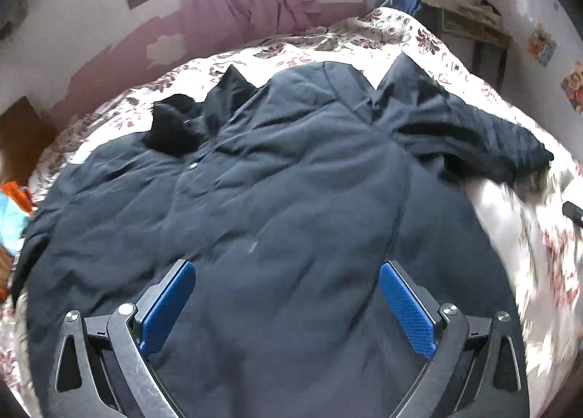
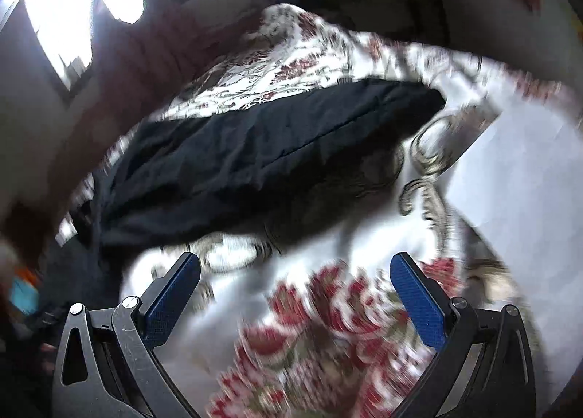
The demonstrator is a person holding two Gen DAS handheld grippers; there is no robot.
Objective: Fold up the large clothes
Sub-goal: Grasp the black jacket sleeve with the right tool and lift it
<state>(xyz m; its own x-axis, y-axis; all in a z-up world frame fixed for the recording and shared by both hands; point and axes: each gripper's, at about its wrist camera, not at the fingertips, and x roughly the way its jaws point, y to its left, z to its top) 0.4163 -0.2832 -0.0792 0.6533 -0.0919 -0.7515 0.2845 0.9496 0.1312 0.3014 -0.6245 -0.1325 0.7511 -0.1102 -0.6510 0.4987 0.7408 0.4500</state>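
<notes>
My right view is smeared with blur, so the floral bedspread (image 2: 328, 327) under it barely reads. The dark jacket (image 1: 273, 181) sprawls across the bed, one sleeve (image 2: 262, 155) reaching toward the right edge, bare bedspread beyond. My left hand-held gripper (image 1: 288, 305) hangs spread wide over the jacket, gripping nothing; my right hand-held gripper (image 2: 295, 301) gapes too, empty.

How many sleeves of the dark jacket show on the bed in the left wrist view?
2. One sleeve stretches out to the right onto the floral bedspread; the other sleeve is folded at upper left, near the black collar. Bunched fabric may hide parts.
</notes>
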